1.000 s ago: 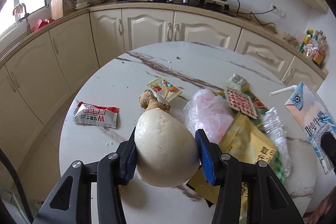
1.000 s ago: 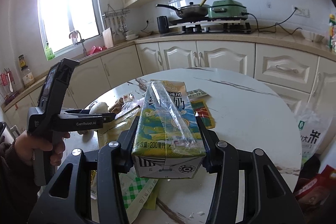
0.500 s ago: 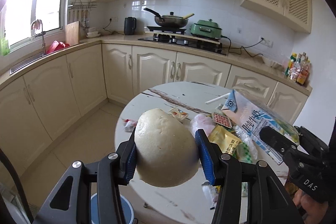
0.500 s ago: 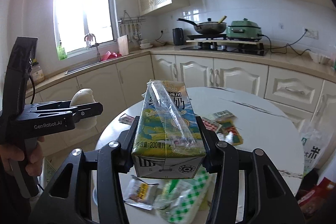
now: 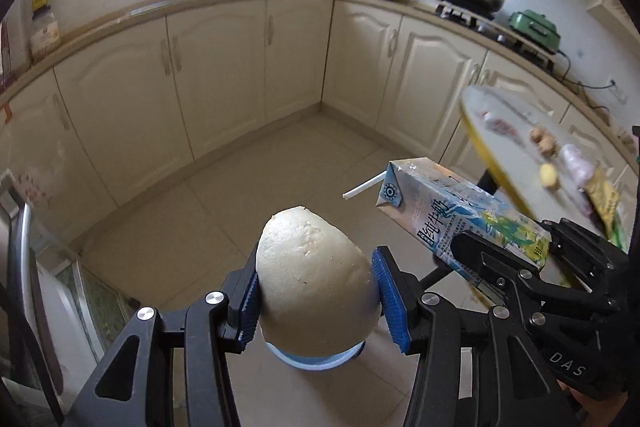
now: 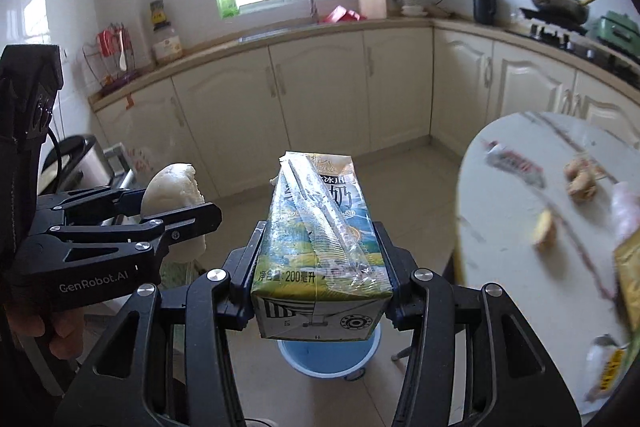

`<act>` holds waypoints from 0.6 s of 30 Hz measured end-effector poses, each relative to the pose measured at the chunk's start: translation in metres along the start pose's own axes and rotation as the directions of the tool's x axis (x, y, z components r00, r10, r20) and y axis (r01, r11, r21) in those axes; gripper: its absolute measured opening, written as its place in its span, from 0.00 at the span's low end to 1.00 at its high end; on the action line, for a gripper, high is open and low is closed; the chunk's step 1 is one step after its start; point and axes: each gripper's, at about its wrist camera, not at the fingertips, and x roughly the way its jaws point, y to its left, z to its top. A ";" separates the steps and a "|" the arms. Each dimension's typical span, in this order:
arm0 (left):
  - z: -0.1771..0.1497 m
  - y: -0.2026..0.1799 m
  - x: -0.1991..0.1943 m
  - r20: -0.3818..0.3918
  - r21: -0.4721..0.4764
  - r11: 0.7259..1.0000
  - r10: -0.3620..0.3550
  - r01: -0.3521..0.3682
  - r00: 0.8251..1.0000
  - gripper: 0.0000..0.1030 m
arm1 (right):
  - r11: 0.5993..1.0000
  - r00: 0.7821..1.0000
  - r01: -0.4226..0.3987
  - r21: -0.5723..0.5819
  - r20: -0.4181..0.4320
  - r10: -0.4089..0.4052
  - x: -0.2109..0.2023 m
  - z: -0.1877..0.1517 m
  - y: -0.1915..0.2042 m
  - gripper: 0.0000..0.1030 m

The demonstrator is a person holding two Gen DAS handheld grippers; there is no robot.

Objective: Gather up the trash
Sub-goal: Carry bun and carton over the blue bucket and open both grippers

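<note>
Two tongs are in play, each clamped on one thing. The left tongs [image 5: 316,291] grip a single pale steamed bun [image 5: 314,279] between their blue pads, held over the tiled floor [image 5: 224,211]. The right tongs [image 6: 320,267] pinch one milk carton [image 6: 320,247] by its sides, its one white straw [image 5: 362,187] sticking out of the far end and a clear wrapper stuck along its top face. In the left wrist view the carton hangs just right of the bun, apart from it; in the right wrist view the bun sits off to the left in the other tongs, with part of a hand [image 6: 44,323] on that handle. Below both loads stands one blue bucket [image 6: 328,357] on the floor, its rim showing under the carton and under the bun. To the right is the round white worktop [image 6: 516,267], blurred, carrying one red-and-white wrapper [image 6: 514,163], two or three brownish lumps and some yellow packets at the edge; the blur prevents a surer count.
</note>
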 end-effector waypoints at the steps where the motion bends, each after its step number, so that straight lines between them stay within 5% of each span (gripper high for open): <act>1: -0.007 0.007 0.015 -0.034 -0.012 1.000 -0.005 0.004 0.999 0.47 | 1.000 0.999 0.004 -0.004 -0.040 -0.005 0.023 -0.006 0.002 0.45; 4: -0.035 0.029 0.073 -0.175 -0.061 0.998 -0.023 0.012 0.984 0.47 | 1.000 0.986 0.013 0.023 -0.167 -0.009 0.092 -0.027 -0.004 0.45; 8: -0.067 0.045 0.139 -0.329 -0.089 0.996 -0.042 0.013 0.943 0.47 | 0.993 0.946 0.015 0.115 -0.322 0.023 0.175 -0.062 -0.030 0.45; 13: -0.089 0.065 0.196 -0.442 -0.117 0.993 -0.058 0.007 0.895 0.47 | 0.976 0.895 0.004 0.217 -0.436 0.093 0.251 -0.096 -0.056 0.45; 18: -0.103 0.094 0.224 -0.486 -0.130 0.991 -0.054 -0.011 0.872 0.48 | 0.951 0.863 0.001 0.309 -0.481 0.156 0.293 -0.118 -0.083 0.51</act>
